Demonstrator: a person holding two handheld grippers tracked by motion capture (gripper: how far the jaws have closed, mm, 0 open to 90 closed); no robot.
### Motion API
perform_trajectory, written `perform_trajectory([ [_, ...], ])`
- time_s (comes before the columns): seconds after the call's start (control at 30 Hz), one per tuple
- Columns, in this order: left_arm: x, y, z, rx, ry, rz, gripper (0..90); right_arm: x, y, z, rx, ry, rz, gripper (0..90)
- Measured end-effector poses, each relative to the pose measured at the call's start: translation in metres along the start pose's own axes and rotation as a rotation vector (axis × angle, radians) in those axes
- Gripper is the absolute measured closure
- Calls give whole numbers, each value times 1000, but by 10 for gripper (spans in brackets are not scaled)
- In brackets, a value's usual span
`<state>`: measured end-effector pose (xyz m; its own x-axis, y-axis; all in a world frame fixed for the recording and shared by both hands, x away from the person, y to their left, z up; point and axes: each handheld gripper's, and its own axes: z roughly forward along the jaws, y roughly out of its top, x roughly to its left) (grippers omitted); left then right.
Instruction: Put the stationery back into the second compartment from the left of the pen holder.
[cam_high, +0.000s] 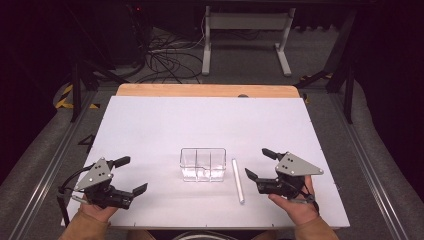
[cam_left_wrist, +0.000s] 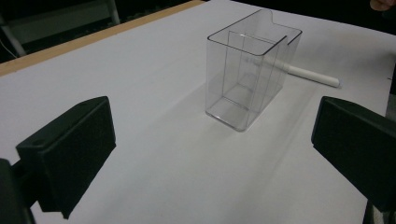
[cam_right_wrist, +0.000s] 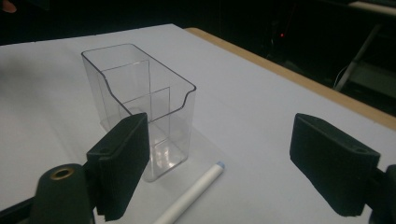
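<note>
high view: white cylindrical marker-like stick (cam_high: 237, 180) lies flat on the white table sheet (cam_high: 150, 125), just right of the clear plastic divided box (cam_high: 203, 164), apart from it.
stick axis: runs near-to-far across the table, roughly parallel to the box's right wall.
nearer tool: right gripper (cam_high: 257, 164), just right of the stick, jaws apart and pointing left at it. Left gripper (cam_high: 131, 174) is well off, with the box between it and the stick; jaws also apart.

left gripper view: box (cam_left_wrist: 250, 70) upright ahead between the spread jaws, nothing held. Stick (cam_left_wrist: 308, 74) pokes out from behind the box's far side, so the box blocks this side.

right gripper view: stick (cam_right_wrist: 194, 193) lies low between the open jaws, its capped end toward the box (cam_right_wrist: 140, 105), shaft running back toward the camera. Box close beside it, not clearly touching.
judgement: right-hand pick; the jaws need to straddle the shaft across its long axis, clear of the box wall.
</note>
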<state>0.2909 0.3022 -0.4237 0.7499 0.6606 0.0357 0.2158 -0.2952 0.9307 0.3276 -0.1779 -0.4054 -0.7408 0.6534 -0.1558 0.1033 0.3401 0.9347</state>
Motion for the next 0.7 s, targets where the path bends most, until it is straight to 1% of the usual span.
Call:
perform_trajectory([
  [0.1,1,-2,0,-8,6,-6,6,-1,2,4,45,19,40,211],
  [0.2,2,-4,0,-9,3,-11,6,-1,5,8,57,24,44,207],
  [0.3,2,-5,1,-13,3,-17,7,-2,7,10,73,27,55,181],
  [0.43,2,-5,1,-9,6,-6,9,-4,10,14,98,32,62,163],
  [0.47,2,-5,2,-7,6,-4,9,-4,10,14,107,33,73,163],
  [0.53,1,-5,2,-5,10,0,10,-6,12,16,135,28,84,165],
  [0.6,1,-5,2,-6,10,0,10,-6,13,18,155,33,97,196],
  [0.7,1,-6,1,-7,17,-1,11,-7,15,21,188,31,109,208],
])
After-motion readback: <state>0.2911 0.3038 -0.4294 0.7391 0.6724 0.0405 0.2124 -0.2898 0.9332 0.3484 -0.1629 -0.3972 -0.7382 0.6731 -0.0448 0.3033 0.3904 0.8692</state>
